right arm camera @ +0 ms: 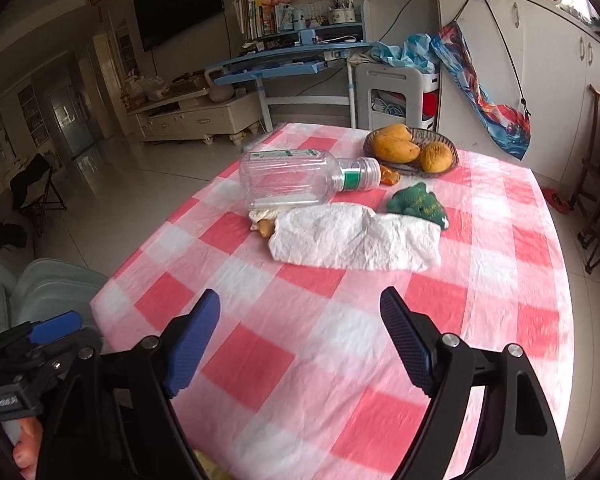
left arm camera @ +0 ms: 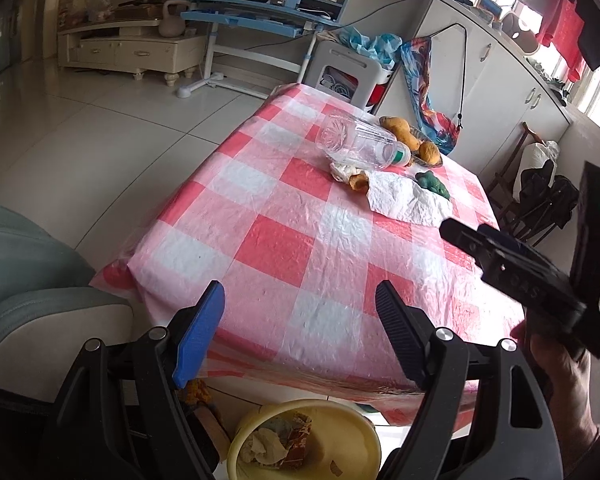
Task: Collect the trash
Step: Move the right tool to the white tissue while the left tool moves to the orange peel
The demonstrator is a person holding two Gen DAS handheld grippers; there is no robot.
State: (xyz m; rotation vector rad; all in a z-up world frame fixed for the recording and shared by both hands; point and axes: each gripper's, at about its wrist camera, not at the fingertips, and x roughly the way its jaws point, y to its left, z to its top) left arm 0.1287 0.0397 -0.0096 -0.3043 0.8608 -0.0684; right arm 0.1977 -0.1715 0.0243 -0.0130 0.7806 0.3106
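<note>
The table (right arm camera: 500, 280) under its pink and white checked cloth fills most of what I see, and it lies ahead of both my hands. Below its near edge, on the floor, stands my yellow bin (left arm camera: 300, 412), and it already has crumpled paper and a printed wrapper inside, so I judge that part of the collecting is done.

What is left sits together toward the far end of the cloth. The largest piece is the empty clear plastic bottle (right arm camera: 292, 178), lying on its side with its cap end toward the fruit basket (right arm camera: 448, 140). Just in front of it lies a crumpled white paper sheet (right arm camera: 352, 238), and tucked at the paper's left end are a small wad of tissue (right arm camera: 260, 214) and an orange-brown scrap (left arm camera: 358, 182); another orange bit shows by the bottle's cap. The green plush toy (right arm camera: 416, 202) touches the paper's far right corner, and I would leave it and the mangoes where they are.

My left gripper (left arm camera: 300, 336) hangs over the near table edge, above the bin, jaws wide apart with nothing between them. My right gripper (right arm camera: 300, 340) is over the cloth, well short of the paper, jaws likewise spread and empty.
</note>
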